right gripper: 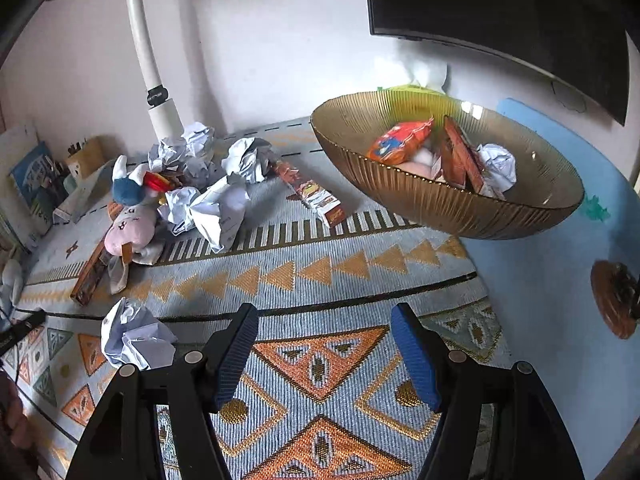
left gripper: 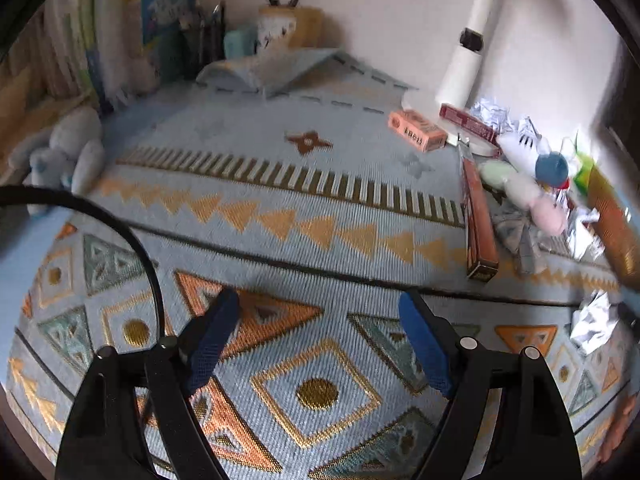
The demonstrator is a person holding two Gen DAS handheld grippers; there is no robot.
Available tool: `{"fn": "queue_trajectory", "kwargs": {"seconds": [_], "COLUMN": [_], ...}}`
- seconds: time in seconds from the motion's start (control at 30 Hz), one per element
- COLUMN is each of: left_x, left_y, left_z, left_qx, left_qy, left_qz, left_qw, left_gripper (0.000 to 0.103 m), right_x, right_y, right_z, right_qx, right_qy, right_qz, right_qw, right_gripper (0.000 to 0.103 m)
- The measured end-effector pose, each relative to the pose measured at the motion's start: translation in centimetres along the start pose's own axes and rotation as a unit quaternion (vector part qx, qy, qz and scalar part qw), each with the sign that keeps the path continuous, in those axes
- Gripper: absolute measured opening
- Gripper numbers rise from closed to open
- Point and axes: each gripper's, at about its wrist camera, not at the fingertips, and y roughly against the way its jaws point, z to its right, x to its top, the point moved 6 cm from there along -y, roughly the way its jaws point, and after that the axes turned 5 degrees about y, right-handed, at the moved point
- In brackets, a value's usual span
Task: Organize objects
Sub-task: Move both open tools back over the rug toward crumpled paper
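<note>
My left gripper (left gripper: 316, 316) is open and empty above the patterned mat (left gripper: 280, 208). My right gripper (right gripper: 324, 332) is open and empty above the same mat (right gripper: 320, 276). A ribbed amber bowl (right gripper: 436, 208) stands at the right and holds an orange snack bag (right gripper: 402, 140), a brown box and a paper ball. Crumpled paper balls (right gripper: 216, 184), a pink plush toy (right gripper: 130, 226), a long brown box (right gripper: 314, 194) and another long box (left gripper: 478, 220) lie in a pile on the mat. One paper ball (right gripper: 132, 334) lies just left of my right gripper.
A white lamp post (right gripper: 148, 60) rises behind the pile. A pink box (left gripper: 416, 130) and a red box (left gripper: 468, 122) lie by the lamp base. Books, a pencil holder (left gripper: 204, 40) and a pale blue plush (left gripper: 64, 156) stand at the left. A dark monitor (right gripper: 500, 8) hangs above the bowl.
</note>
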Motion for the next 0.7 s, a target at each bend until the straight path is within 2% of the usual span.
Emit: {"fn": "queue_trajectory", "kwargs": {"seconds": [0.13, 0.3, 0.33, 0.43, 0.47, 0.53, 0.63, 0.7], "left_x": [-0.7, -0.3, 0.4, 3.2, 4.2, 5.4, 5.2, 3.6], "left_y": [-0.2, 0.3, 0.7, 1.7, 1.7, 1.3, 1.4, 2.3], "left_z": [0.8, 2.6, 3.3, 4.8, 5.7, 7.1, 8.9, 10.2], "left_qx": [-0.001, -0.009, -0.011, 0.02, 0.013, -0.021, -0.099, -0.175], "left_qy": [-0.025, -0.062, -0.071, -0.085, -0.09, -0.09, -0.059, -0.048], "left_qz": [-0.004, -0.005, 0.008, 0.055, 0.068, 0.072, 0.053, 0.03], "left_qw": [0.9997, 0.998, 0.9974, 0.9947, 0.9935, 0.9931, 0.9918, 0.9829], "left_gripper": [0.082, 0.082, 0.082, 0.082, 0.082, 0.082, 0.081, 0.082], "right_x": [-0.1, -0.2, -0.2, -0.3, -0.3, -0.5, -0.6, -0.7], "right_y": [-0.5, -0.9, -0.9, -1.2, -1.2, -1.4, -1.4, -1.7], "right_z": [0.9, 0.7, 0.6, 0.5, 0.6, 1.1, 2.1, 2.2], "right_qx": [0.013, 0.016, 0.017, 0.016, 0.015, 0.019, 0.022, 0.015], "right_qy": [-0.028, -0.023, -0.02, -0.021, -0.025, -0.041, -0.071, -0.076], "right_qz": [-0.009, -0.021, -0.022, -0.028, -0.029, -0.03, -0.027, -0.036], "right_qw": [0.999, 0.999, 0.999, 0.999, 0.999, 0.998, 0.997, 0.996], "right_gripper": [0.068, 0.068, 0.068, 0.068, 0.068, 0.068, 0.068, 0.068]}}
